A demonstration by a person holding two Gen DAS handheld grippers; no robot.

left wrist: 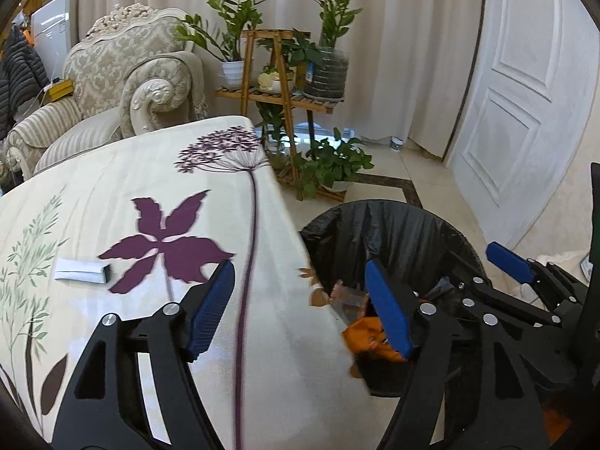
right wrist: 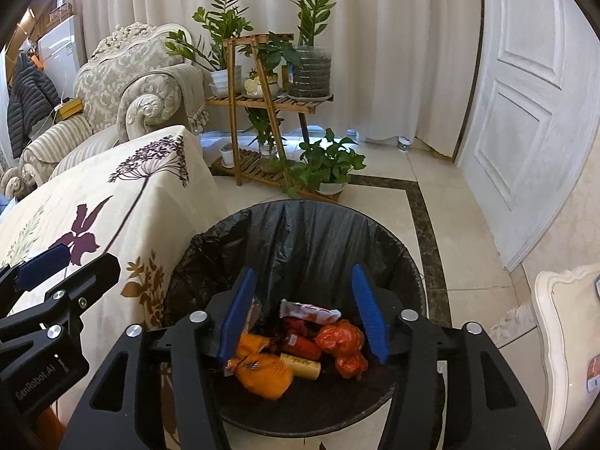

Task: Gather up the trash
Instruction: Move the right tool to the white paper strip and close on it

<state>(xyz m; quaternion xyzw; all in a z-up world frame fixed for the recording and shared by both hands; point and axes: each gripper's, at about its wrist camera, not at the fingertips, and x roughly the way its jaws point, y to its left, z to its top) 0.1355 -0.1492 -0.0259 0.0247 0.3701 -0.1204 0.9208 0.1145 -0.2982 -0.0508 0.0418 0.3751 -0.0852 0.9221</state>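
R gripper [right wrist: 305, 315] hung over bin [right wrist: 337, 225], fingers spread, nothing held. L gripper [left wrist: 300, 307] also spread wide, empty, straddling table edge [left wrist: 285, 202]. Wrappers [right wrist: 300, 345] lay in bin bottom, partly hidden behind R fingers. Small grey packet [left wrist: 82, 270] lay on tablecloth; label unreadable

A trash bin [right wrist: 300, 247] stands on the floor just beside the table's [left wrist: 112, 195] right edge, with wrappers [right wrist: 296, 341] lying at its bottom. A small box [left wrist: 83, 270] lies on the table near its left edge. Behind the table's far edge sits an armchair [left wrist: 123, 71]; a plant stand [left wrist: 279, 90] stands beyond the far right corner.
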